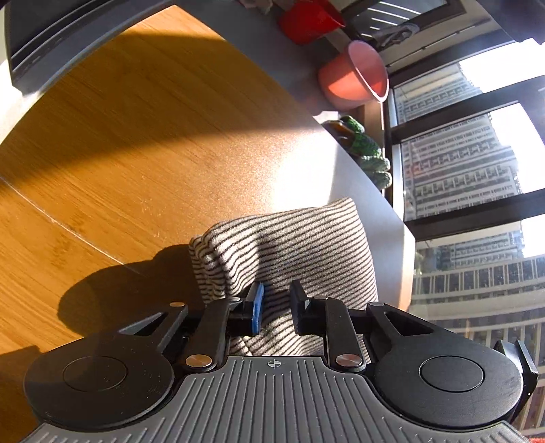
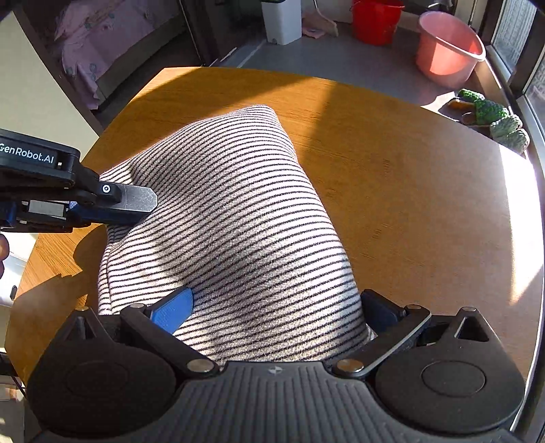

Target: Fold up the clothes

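Sunny wooden tabletop (image 2: 391,177) holds a folded striped cloth (image 2: 238,221), its long side running away from the right gripper (image 2: 276,306), whose jaws stand wide over the near end. The left gripper (image 2: 136,204) pinches the left edge. Two buckets (red (image 2: 373,20), pink (image 2: 449,51)) look empty.

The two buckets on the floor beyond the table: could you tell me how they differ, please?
The pink bucket is pale and stands nearer the window, sunlight falling inside it; the red bucket is deep red and stands farther back, in shade. The pink bucket shows whole with its rim; the red bucket is cut off by the frame's top edge. Both look plastic and stand upright on the grey floor.
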Tool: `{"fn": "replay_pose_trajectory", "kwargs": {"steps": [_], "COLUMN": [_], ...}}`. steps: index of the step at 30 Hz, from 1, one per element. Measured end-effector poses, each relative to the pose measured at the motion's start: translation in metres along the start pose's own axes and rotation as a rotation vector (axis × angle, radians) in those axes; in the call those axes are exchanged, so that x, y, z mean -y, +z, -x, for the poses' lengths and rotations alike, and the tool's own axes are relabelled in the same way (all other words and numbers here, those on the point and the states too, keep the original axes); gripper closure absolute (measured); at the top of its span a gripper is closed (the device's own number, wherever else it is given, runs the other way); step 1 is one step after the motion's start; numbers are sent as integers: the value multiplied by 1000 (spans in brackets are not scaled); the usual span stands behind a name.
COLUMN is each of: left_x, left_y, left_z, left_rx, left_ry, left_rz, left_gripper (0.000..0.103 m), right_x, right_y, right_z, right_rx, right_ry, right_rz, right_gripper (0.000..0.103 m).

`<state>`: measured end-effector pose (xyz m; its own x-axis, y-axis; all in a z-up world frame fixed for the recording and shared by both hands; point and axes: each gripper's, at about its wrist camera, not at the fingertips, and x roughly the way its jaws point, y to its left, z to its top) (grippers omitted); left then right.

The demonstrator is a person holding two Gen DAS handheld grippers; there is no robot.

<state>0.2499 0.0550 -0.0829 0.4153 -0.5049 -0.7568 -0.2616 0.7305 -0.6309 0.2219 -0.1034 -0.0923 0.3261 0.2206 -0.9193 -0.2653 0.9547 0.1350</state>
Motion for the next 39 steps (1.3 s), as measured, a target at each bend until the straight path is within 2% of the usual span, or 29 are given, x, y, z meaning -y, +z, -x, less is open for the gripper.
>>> {"fn": "replay_pose_trajectory", "kwargs": {"steps": [4, 7, 9, 12, 14, 19, 23, 24, 28, 34, 39], "left_x": [3, 9, 11, 11, 12, 21, 32, 34, 36, 36, 33], "left_y": [0, -6, -7, -7, -8, -15, -28, -32, -47, -54, -48], "left_z": [2, 6, 8, 11, 14, 18, 24, 27, 40, 31, 28], "left_rx": [5, 23, 29, 31, 35, 70, 114, 121, 138, 112, 103], "left_ry": [20, 42, 46, 48, 55, 110, 144, 141, 100, 145, 143], "left_rz": [-9, -55, -62, -63, -79, -163, -258, -270, -250, -229, -197], "left_gripper": [83, 83, 83, 83, 83, 85, 85, 89, 90, 91, 89], "right_x": [-4, -10, -13, -13, -10, 1, -2, -4, -10, 0, 9], "right_y": [-3, 1, 4, 9, 19, 41, 34, 32, 28, 33, 10], "right_z": [0, 9, 22, 38, 38, 1, -2, -1, 0, 12, 37], "right_rx": [9, 36, 94, 246, 292, 216, 239, 251, 276, 241, 274], "right_ry": [6, -14, -43, -128, -164, -144, -157, -168, -194, -133, -127], "right_rz": [3, 104, 147, 195, 197, 163, 167, 185, 220, 170, 180], "right_gripper": [0, 0, 0, 0, 0, 0, 0, 0, 0, 0, 0]}}
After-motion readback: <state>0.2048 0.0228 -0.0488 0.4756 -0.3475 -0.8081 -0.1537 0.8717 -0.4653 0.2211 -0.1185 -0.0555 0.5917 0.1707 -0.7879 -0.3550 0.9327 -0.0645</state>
